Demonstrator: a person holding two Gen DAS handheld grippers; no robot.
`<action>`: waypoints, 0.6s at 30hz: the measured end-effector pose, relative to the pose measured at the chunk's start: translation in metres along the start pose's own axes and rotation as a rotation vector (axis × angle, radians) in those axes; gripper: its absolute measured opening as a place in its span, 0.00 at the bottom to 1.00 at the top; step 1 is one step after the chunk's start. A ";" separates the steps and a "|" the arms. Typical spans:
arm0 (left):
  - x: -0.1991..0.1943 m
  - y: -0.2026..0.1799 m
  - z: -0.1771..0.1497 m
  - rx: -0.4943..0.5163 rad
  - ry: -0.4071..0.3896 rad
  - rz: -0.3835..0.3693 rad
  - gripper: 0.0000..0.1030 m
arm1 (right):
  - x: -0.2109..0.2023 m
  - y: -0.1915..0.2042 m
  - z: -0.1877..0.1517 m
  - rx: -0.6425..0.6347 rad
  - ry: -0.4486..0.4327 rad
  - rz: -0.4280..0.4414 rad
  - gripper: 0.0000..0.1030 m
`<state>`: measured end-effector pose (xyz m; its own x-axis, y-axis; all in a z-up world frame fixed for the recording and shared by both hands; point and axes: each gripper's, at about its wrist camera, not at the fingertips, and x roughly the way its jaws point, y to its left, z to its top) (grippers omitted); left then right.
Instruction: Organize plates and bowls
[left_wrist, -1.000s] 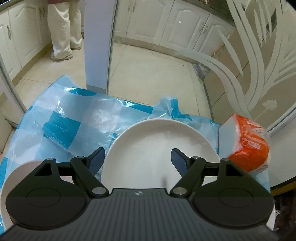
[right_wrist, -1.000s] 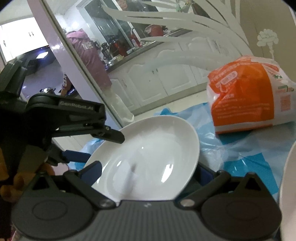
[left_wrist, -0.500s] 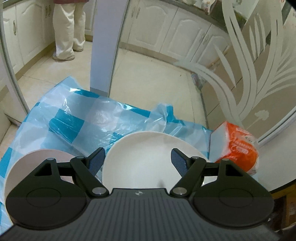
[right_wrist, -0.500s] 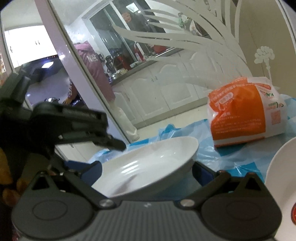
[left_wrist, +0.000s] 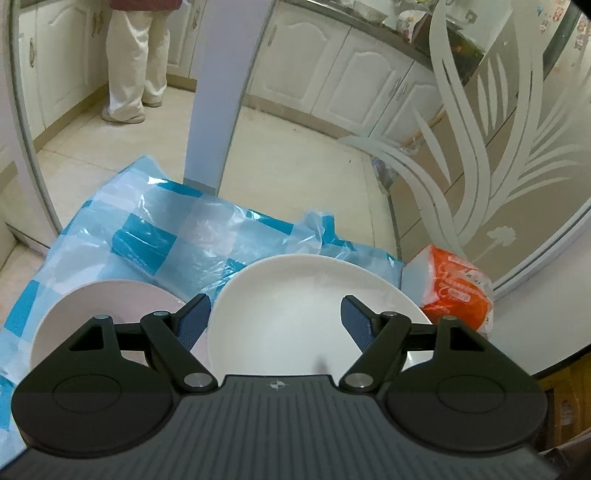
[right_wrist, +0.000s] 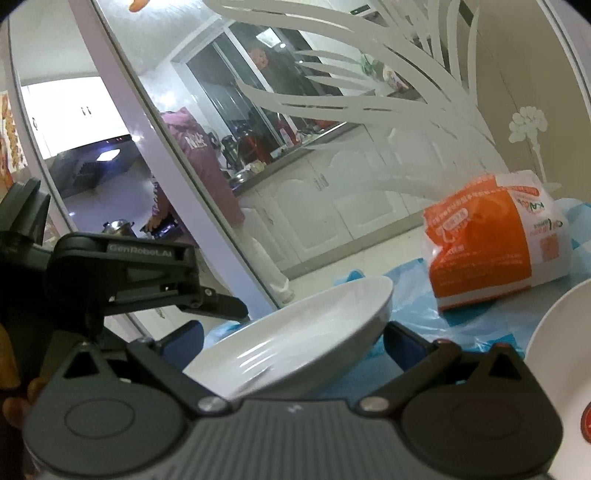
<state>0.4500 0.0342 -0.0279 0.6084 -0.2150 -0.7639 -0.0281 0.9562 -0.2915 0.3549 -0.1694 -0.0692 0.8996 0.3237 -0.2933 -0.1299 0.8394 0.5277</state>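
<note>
Near rim of the white plate (left_wrist: 310, 314) is hidden behind the left tongs (left_wrist: 275, 319); contact with either pad cannot be confirmed. Left tongs apart, straddling it. In the right wrist view the plate (right_wrist: 295, 332) sits tilted between the spread right tongs (right_wrist: 291, 338). Glossy, shallow, unmarked. A pink plate (left_wrist: 107, 306) lies at nine o'clock, partly covered; an orange packet (left_wrist: 456, 291) at three o'clock.

A blue-and-white checked plastic sheet (left_wrist: 155, 236) covers the table. An orange-and-white packet (left_wrist: 456, 291) lies at its far right edge, beside a frosted glass door (left_wrist: 480, 147). A person (left_wrist: 133, 55) stands at white cabinets (left_wrist: 354, 74) beyond
</note>
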 end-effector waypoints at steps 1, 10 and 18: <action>-0.003 0.000 -0.001 -0.002 -0.003 -0.003 0.89 | -0.003 0.001 0.002 -0.003 -0.005 0.004 1.00; -0.031 0.000 -0.012 -0.010 -0.025 -0.034 0.88 | -0.023 0.007 0.001 0.014 -0.032 0.025 1.00; -0.062 -0.002 -0.030 0.010 -0.035 -0.067 0.87 | -0.054 0.014 -0.003 0.025 -0.046 0.035 1.00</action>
<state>0.3887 0.0393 0.0031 0.6362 -0.2718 -0.7220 0.0212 0.9417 -0.3358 0.3029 -0.1739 -0.0484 0.9131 0.3312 -0.2377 -0.1515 0.8170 0.5565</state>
